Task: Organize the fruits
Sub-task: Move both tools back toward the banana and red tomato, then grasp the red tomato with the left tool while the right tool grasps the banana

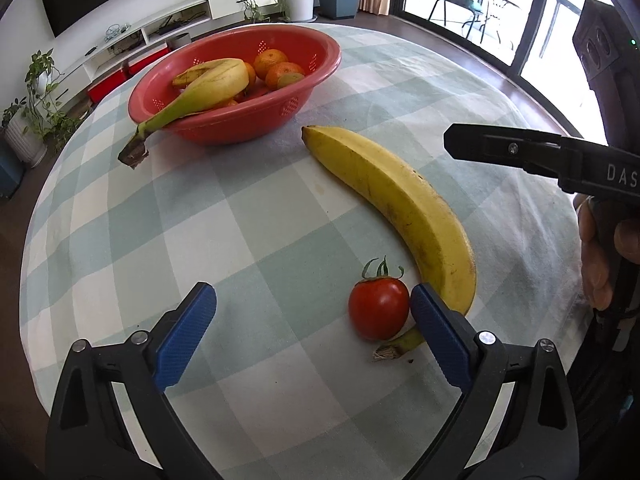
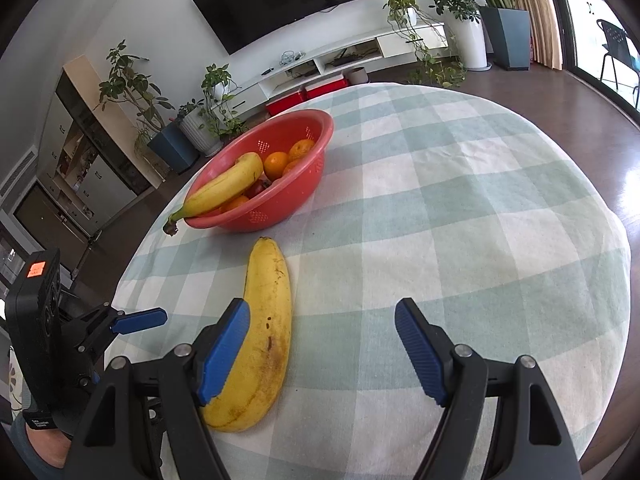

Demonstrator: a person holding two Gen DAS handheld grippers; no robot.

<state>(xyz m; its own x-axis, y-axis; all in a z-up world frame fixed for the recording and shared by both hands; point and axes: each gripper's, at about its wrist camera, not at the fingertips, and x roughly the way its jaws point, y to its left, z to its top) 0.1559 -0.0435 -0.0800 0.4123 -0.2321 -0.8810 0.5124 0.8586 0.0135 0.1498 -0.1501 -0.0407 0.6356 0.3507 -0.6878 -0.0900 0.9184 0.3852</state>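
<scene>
A red tomato point(image 1: 378, 308) with a green stem lies on the checked cloth between the blue pads of my left gripper point(image 1: 312, 296). It rests against the right pad, far from the left one, and the jaws stand wide open. A long yellow banana point(image 1: 400, 204) curves just behind the tomato. In the right wrist view this banana point(image 2: 268, 320) lies between the jaws of my open right gripper point(image 2: 322, 312), close to the left pad. A red perforated bowl point(image 1: 240, 120) at the back holds another banana point(image 1: 212, 88) and several oranges point(image 1: 276, 66).
The round table point(image 2: 460, 200) wears a green and white checked cloth, and its edge drops to dark wooden floor on all sides. One finger point(image 1: 500, 148) of the right gripper reaches in over the banana's right side. A hand point(image 1: 600, 248) holds that tool.
</scene>
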